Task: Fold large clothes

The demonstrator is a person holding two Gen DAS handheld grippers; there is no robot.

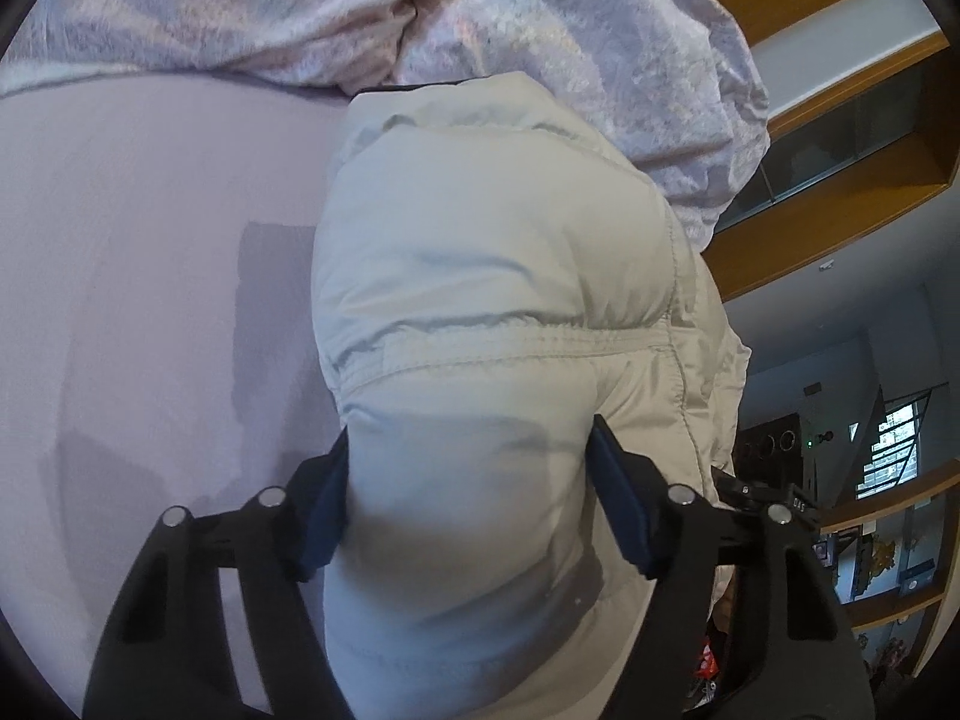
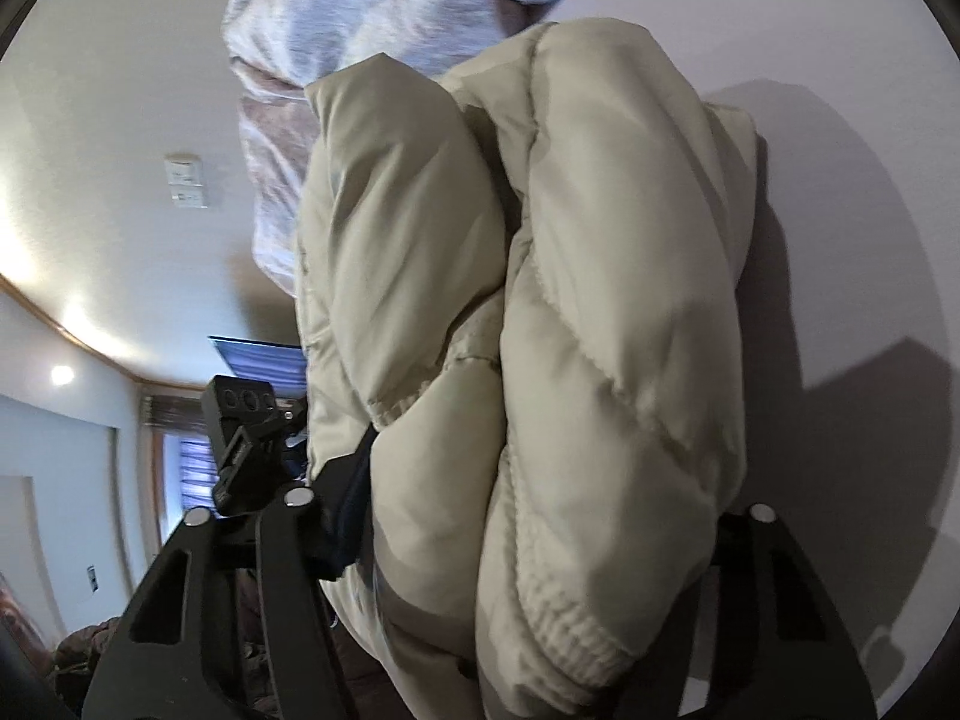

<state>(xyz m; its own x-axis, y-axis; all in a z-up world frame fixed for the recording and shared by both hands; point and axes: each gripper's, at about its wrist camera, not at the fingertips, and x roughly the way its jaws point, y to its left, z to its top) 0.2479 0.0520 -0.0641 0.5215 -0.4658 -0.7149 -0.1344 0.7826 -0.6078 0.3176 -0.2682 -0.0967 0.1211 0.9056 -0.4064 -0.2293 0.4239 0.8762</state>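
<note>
left gripper (image 1: 468, 498): jaws clamped on a puffy fold of the cream jacket (image 1: 498, 276), a pad pressed in on each side.
right gripper (image 2: 540, 516): jaws grasping the bunched jacket (image 2: 540, 300); its right pad is hidden.
jacket: folded thick, on the bed sheet (image 1: 150, 240).
surface: pale lilac sheet, crumpled quilt (image 1: 360, 12) beyond.
room: wooden shelves (image 1: 840, 222), white wall (image 2: 120, 120), window (image 2: 192, 474).

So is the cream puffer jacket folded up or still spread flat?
Folded: the cream puffer jacket is bunched into thick stacked layers, cuff tucked at the near end, with both grippers' jaws around the bundle.
</note>
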